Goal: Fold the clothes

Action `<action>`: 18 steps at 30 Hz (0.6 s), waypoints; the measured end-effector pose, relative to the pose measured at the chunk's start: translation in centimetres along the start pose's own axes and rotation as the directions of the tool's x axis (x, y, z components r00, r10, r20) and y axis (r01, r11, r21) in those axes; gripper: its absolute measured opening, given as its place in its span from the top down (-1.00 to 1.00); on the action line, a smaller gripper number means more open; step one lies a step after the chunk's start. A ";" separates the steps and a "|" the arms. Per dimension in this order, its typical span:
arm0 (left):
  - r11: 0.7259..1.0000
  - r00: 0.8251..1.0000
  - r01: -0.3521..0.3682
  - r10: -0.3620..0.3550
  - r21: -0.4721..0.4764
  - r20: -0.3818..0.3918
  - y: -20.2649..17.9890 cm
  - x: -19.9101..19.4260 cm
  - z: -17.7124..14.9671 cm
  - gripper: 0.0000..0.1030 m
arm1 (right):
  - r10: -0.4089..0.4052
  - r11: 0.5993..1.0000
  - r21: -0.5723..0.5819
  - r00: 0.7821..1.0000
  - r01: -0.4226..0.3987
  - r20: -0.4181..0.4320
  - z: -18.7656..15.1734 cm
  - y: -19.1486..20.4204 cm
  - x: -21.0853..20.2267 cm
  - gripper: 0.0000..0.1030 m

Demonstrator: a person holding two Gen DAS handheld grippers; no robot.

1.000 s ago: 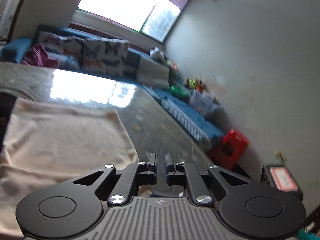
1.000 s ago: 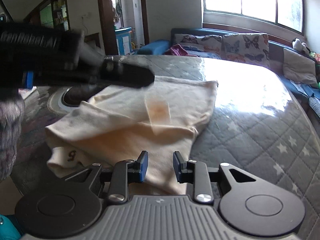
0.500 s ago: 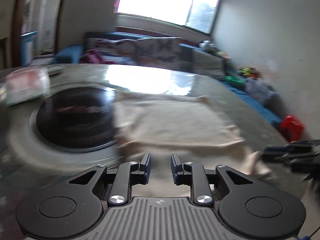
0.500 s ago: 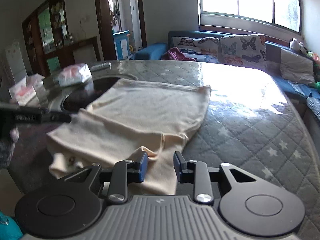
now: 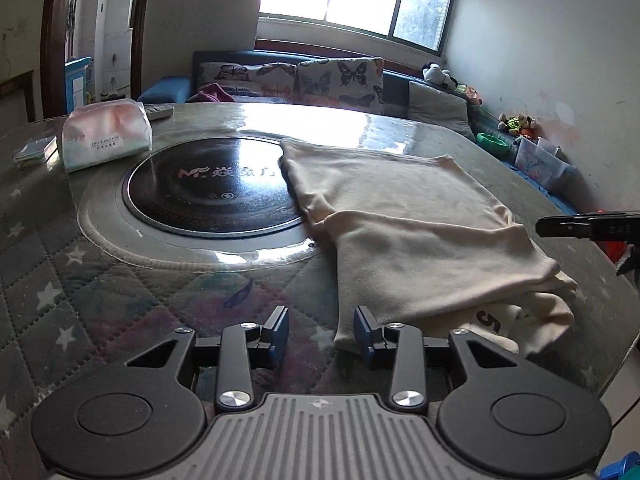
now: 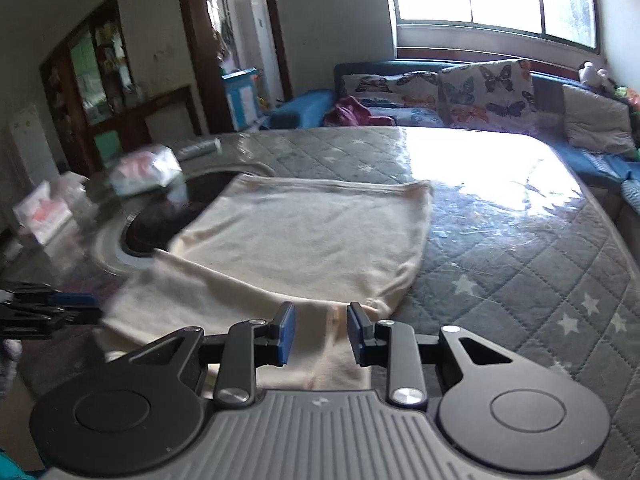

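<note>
A cream garment (image 5: 416, 232) lies partly folded on the round quilted table (image 5: 80, 280), its near part doubled over and a dark "5" showing at the front edge. My left gripper (image 5: 322, 334) hovers open just before the garment's near left corner, nothing between its fingers. In the right wrist view the same garment (image 6: 304, 236) spreads ahead, and my right gripper (image 6: 321, 332) stands open over its near edge. The right gripper's tips (image 5: 580, 226) poke in at the far right of the left wrist view; the left gripper's fingers (image 6: 44, 312) show at the left of the right wrist view.
A black round hotplate (image 5: 208, 184) is set in the table centre, partly under the garment. A tissue pack (image 5: 106, 136) and a small box (image 5: 36, 152) lie at the far left. A sofa with butterfly cushions (image 5: 296, 80) runs behind the table.
My left gripper swung from facing the right wall to facing the table and garment, and its fingers opened. The right gripper stayed open and shifted closer over the garment's near edge.
</note>
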State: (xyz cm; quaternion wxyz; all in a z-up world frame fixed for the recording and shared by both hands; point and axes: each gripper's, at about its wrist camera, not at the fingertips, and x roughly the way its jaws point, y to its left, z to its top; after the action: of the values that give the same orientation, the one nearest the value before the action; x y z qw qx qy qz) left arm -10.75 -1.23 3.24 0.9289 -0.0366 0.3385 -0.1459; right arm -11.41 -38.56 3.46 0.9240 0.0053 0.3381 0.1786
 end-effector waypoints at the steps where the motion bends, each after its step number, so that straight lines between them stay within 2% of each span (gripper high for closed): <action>1: 1.000 1.000 -0.002 0.002 0.003 -0.003 0.1 -0.1 -0.2 0.24 | -0.005 1.000 -0.006 1.000 0.005 0.001 0.0 0.1 0.1 0.46; 6: 1.000 1.000 0.004 -0.004 0.023 0.001 -0.1 -0.5 -0.5 0.24 | -0.028 0.999 -0.035 1.000 0.028 0.006 0.1 0.6 0.3 0.48; 8: 0.999 1.000 0.007 -0.007 0.035 0.000 -0.3 -0.6 -0.6 0.24 | -0.037 0.998 -0.046 0.999 0.037 0.009 0.1 0.7 0.5 0.61; 9: 0.999 1.000 0.007 -0.007 0.042 0.000 -0.5 -0.5 -0.7 0.24 | -0.041 0.998 -0.052 0.999 0.042 0.010 0.1 0.8 0.5 0.80; 12: 0.998 1.000 0.002 -0.002 0.066 -0.002 -0.8 -0.3 -0.7 0.24 | -0.055 0.996 -0.069 0.998 0.056 0.014 0.1 1.1 0.7 0.93; 18: 0.995 1.000 0.003 -0.002 0.097 -0.008 -1.0 -0.2 -0.7 0.25 | -0.080 0.992 -0.094 0.997 0.081 0.013 0.1 1.5 1.2 0.93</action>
State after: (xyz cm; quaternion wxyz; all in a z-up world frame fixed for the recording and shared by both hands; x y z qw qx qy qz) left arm -11.57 -2.10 3.00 0.9280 0.0086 0.3346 -0.1635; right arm -11.01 -36.71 2.98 0.9311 -0.0514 0.3251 0.1569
